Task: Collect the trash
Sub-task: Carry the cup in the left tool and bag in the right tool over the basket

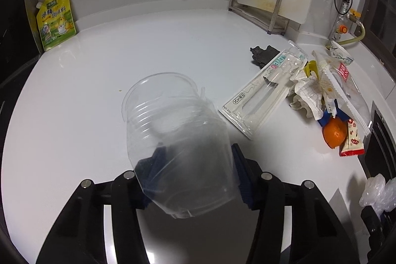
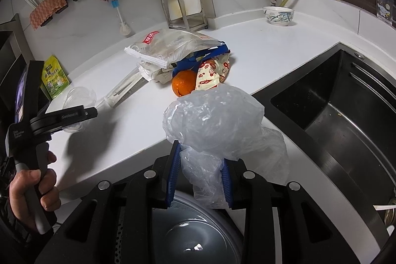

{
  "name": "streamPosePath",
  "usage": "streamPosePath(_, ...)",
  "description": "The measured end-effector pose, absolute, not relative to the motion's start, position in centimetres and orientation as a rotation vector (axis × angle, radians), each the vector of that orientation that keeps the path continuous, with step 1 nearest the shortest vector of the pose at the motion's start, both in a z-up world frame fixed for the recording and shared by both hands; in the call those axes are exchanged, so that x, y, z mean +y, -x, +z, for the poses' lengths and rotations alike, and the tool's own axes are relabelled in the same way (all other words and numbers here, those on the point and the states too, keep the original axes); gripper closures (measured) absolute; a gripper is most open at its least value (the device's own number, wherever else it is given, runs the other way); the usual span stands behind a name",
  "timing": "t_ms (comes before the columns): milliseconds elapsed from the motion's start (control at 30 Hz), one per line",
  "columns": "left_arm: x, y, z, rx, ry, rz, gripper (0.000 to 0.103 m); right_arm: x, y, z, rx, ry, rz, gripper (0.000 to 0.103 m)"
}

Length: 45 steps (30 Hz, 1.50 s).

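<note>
My left gripper (image 1: 195,160) is shut on a clear plastic cup (image 1: 173,130), held above the white counter (image 1: 99,90) with its mouth pointing away; the cup also shows in the right wrist view (image 2: 79,96). My right gripper (image 2: 200,170) is shut on a crumpled clear plastic bag (image 2: 215,120) at the counter's front edge; the bag also shows in the left wrist view (image 1: 377,192). A trash pile lies on the counter: a clear toothbrush package (image 1: 262,90), crumpled paper (image 1: 307,93), plastic wrappers (image 2: 173,46), an orange (image 2: 184,84).
A black sink (image 2: 346,120) lies to the right. A yellow-green pouch (image 1: 55,18) leans on the back wall at left. A metal rack (image 1: 259,4), a patterned bowl (image 2: 278,15) and a gas valve stand at the back. A round white lidded bin (image 2: 198,226) is below my right gripper.
</note>
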<state>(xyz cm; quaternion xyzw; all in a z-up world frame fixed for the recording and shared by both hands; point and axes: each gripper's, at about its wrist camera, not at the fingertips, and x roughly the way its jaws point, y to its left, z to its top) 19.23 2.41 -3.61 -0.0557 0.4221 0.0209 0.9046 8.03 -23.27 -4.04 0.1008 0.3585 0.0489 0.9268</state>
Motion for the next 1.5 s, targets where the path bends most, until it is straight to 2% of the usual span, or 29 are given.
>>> streamPosePath(333, 2.1, -14.3, -1.7, 0.819, 0.057, -0.017, 0.052, -22.8, -5.3, -3.7, 0.721, -0.228, 0.097, 0.073)
streamPosePath(867, -2.2, -1.9, -0.2, 0.770, -0.049, -0.278, 0.053, -22.0, 4.5, -3.6, 0.716, -0.242, 0.090, 0.073)
streamPosePath(1500, -3.5, 2.7, -5.3, 0.848, -0.133, -0.330, 0.053, -19.8, 7.7, -9.7, 0.839, -0.260, 0.082, 0.073)
